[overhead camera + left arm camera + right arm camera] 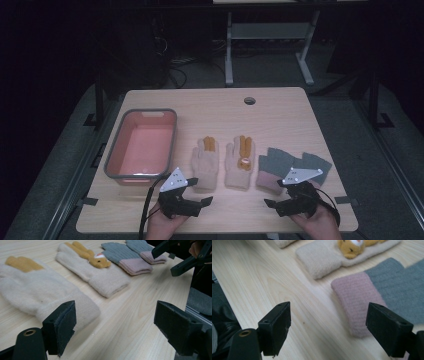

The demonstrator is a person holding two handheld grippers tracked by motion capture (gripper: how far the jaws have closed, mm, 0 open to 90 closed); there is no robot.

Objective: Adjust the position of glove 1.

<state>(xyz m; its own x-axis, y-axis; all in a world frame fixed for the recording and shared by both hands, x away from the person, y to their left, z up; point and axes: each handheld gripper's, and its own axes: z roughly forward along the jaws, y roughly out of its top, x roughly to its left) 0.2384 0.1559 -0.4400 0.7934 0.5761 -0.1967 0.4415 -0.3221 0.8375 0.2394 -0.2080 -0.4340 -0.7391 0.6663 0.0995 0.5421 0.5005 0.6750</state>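
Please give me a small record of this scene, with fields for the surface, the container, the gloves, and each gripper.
surface: light wooden table with a round hole near its far edge
container: pink tub with grey rim, at the left, nothing seen inside
cream gloves: two, flat, side by side in the middle, orange fingers; one bears an animal face
grey gloves: two, pink cuffs, at the right
left gripper: open, holds nothing, near the left cream glove's cuff
right gripper: open, holds nothing, near a pink cuff
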